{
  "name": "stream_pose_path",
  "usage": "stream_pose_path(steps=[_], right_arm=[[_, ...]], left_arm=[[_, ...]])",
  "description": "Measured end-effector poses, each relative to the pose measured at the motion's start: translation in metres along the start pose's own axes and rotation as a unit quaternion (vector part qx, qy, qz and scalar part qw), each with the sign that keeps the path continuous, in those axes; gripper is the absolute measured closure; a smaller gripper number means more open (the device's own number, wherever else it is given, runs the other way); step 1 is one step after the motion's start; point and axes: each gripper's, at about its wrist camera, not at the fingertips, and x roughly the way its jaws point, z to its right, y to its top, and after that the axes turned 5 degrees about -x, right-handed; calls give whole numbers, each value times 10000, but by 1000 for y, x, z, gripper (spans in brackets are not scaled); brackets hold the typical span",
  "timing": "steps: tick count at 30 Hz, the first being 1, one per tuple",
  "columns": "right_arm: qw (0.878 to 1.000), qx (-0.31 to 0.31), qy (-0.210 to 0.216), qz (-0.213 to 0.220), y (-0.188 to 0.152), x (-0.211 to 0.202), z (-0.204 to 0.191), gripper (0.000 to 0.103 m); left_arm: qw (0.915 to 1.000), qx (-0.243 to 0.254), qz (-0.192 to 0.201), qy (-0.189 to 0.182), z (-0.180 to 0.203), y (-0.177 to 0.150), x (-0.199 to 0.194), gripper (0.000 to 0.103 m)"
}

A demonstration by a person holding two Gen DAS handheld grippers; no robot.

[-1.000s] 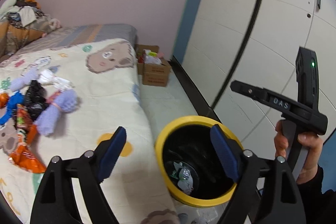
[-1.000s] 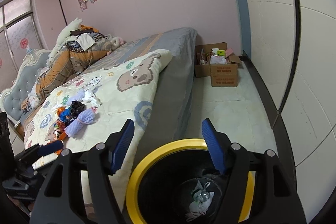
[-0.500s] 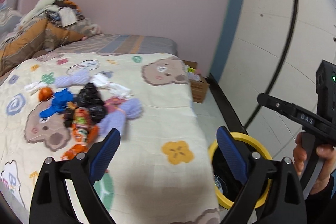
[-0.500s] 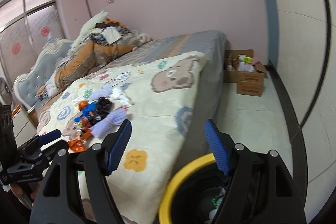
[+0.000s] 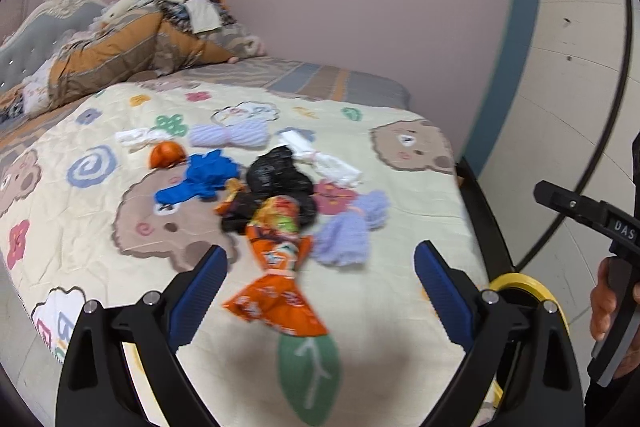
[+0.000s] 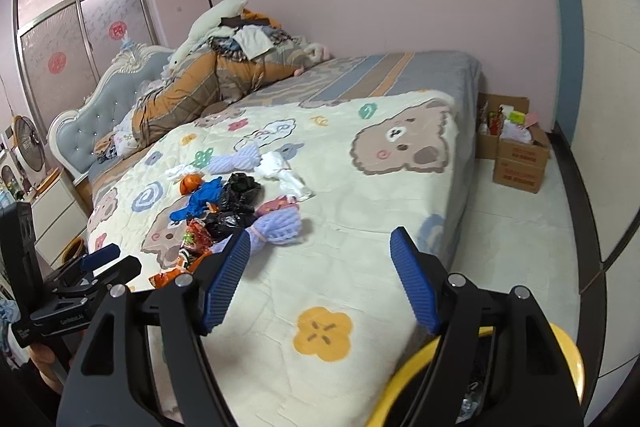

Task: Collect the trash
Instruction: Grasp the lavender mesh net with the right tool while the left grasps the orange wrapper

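Observation:
A heap of trash lies on the bear-print quilt (image 5: 380, 307): an orange snack wrapper (image 5: 276, 263), a black plastic bag (image 5: 276, 175), a blue bag (image 5: 200, 179), lilac cloths (image 5: 348, 231) and white tissues (image 5: 332, 163). The heap also shows in the right wrist view (image 6: 232, 203). My left gripper (image 5: 318, 291) is open and empty, just short of the orange wrapper. My right gripper (image 6: 320, 279) is open and empty above the quilt's near corner. The yellow-rimmed black bin (image 6: 560, 343) stands on the floor by the bed (image 5: 520, 283).
Pillows and clothes (image 6: 224, 59) are piled at the head of the bed. A cardboard box (image 6: 516, 151) of items stands on the floor by the far wall. White wardrobe doors (image 5: 580, 107) run along the right. The other gripper shows in each view's edge.
Both grippers have swung from above the bin towards the bed. The trash heap now lies ahead of the left gripper. Both stay open.

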Motion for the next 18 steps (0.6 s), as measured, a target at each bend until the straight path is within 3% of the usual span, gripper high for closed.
stream_pose_path(steps=[9, 18], right_arm=[[9987, -89, 231, -441, 7, 66, -25, 34], [9943, -83, 292, -1022, 2, 141, -41, 34]], left_arm=[[9986, -328, -222, 343, -39, -8, 27, 12], [9973, -410, -389, 471, -52, -12, 49, 12]])
